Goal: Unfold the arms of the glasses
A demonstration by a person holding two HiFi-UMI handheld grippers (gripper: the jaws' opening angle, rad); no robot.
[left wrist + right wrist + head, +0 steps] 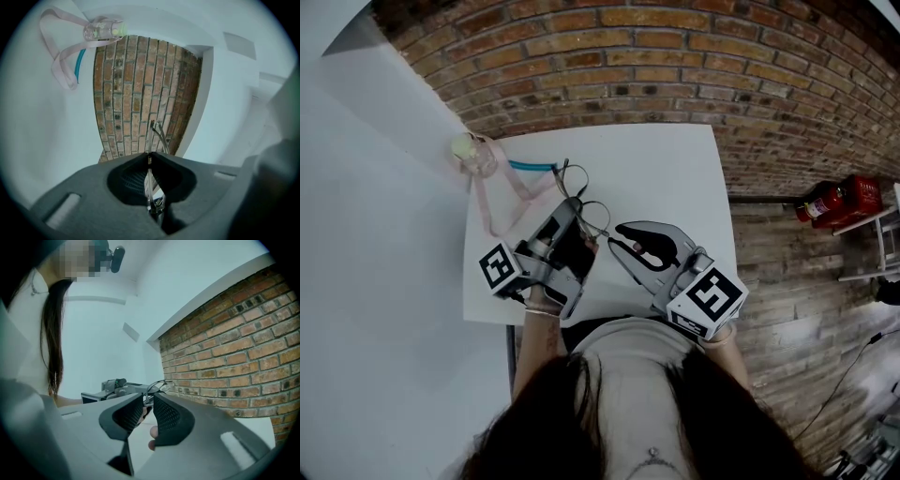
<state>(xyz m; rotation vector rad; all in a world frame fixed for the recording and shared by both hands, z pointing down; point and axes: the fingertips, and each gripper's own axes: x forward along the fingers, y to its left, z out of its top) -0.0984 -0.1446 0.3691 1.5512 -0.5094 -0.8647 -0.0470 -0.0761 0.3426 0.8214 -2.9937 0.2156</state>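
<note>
Left gripper (150, 158), right gripper (147, 402): fingers clamped on glasses (592, 217); strapped bottle (474, 156) well apart.

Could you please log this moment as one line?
left gripper: shut on glasses | right gripper: also shut on glasses | both over table

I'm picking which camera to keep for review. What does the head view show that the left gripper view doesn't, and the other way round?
Only the head view: the red fire extinguisher at the right, and the person's hair. Only the left gripper view: the left claw up close, its jaws closed on the glasses, seen edge-on. Both: the glasses, the bottle with its pink strap, and the white table.
</note>
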